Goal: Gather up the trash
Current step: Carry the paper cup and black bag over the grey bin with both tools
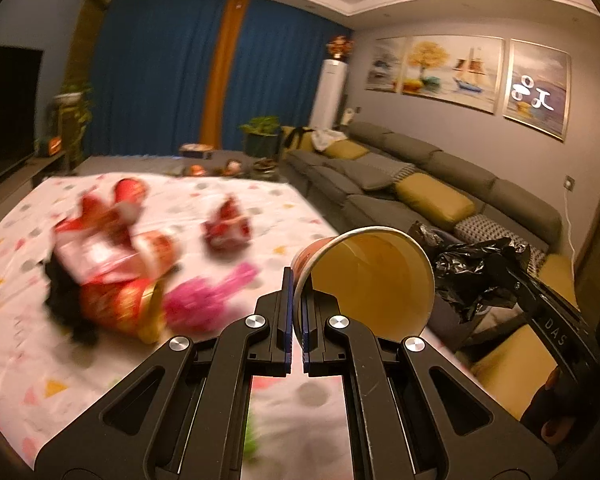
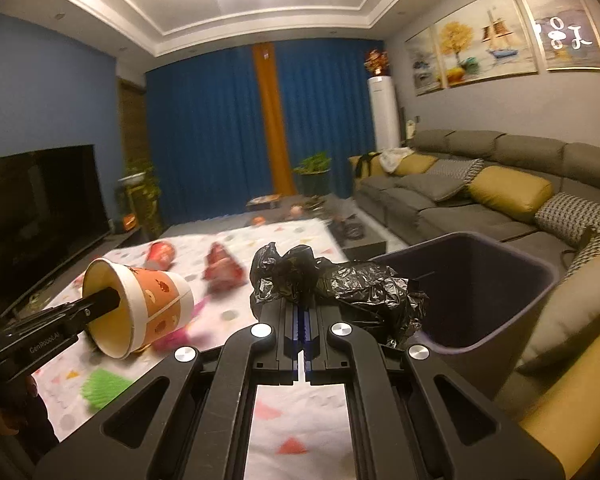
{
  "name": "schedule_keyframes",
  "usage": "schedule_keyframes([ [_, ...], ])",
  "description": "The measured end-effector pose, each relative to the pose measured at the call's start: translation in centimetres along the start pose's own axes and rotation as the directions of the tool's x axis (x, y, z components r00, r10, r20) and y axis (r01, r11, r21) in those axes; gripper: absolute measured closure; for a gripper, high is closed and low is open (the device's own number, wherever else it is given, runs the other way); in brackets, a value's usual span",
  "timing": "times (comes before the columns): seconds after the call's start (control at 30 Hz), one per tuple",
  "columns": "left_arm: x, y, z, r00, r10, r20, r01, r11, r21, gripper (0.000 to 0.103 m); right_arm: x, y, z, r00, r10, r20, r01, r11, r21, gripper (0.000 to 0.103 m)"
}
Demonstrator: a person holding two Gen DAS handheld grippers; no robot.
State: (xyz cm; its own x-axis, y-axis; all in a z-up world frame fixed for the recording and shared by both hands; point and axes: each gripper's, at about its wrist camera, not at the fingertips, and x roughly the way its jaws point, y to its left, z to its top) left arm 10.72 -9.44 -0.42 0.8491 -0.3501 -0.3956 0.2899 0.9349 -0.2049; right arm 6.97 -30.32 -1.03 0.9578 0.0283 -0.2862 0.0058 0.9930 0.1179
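Paper cup (image 1: 366,280), pinched by its rim in the left gripper (image 1: 298,316), lay mouth-toward-camera, left of the bin (image 2: 480,292); the right gripper (image 2: 302,312) clamped a black bag (image 2: 340,284).

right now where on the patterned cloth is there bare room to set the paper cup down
Bare cloth lies just ahead of the right tongs, between the green wrapper and the bin. The far side is crowded: red wrappers, a pink one. The cup hangs in the left tongs.

Left claw (image 1: 298,300) pinching paper cup (image 1: 364,280) rim, black bag (image 1: 476,276) beside, blurred wrappers (image 1: 112,256) on tablecloth (image 1: 12,280)
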Motion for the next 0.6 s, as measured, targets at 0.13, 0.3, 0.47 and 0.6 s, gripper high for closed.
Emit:
schedule_keyframes([
  [0.13, 2.5, -3.5, 1.3, 0.998, -0.062, 0.016, 0.061, 0.998, 0.030, 0.101, 0.1, -2.8, 0.8, 0.998, -0.060, 0.025, 0.060, 0.998, 0.015, 0.100],
  [0.3, 5.6, -7.8, 2.3, 0.992, -0.126, 0.030, 0.124, 0.990, 0.066, 0.101, 0.9, -6.0, 1.6, 0.990, -0.131, 0.048, 0.129, 0.991, 0.039, 0.100],
  [0.47, 9.0, -11.0, 2.9, 0.983, -0.182, 0.002, 0.182, 0.981, 0.070, 0.101, 1.9, -8.1, 1.9, 0.984, -0.173, 0.052, 0.171, 0.984, 0.054, 0.100],
  [0.6, 11.5, -12.8, 3.3, 0.977, -0.210, -0.021, 0.211, 0.975, 0.067, 0.101, 2.3, -9.3, 1.6, 0.979, -0.200, 0.049, 0.198, 0.979, 0.057, 0.100],
])
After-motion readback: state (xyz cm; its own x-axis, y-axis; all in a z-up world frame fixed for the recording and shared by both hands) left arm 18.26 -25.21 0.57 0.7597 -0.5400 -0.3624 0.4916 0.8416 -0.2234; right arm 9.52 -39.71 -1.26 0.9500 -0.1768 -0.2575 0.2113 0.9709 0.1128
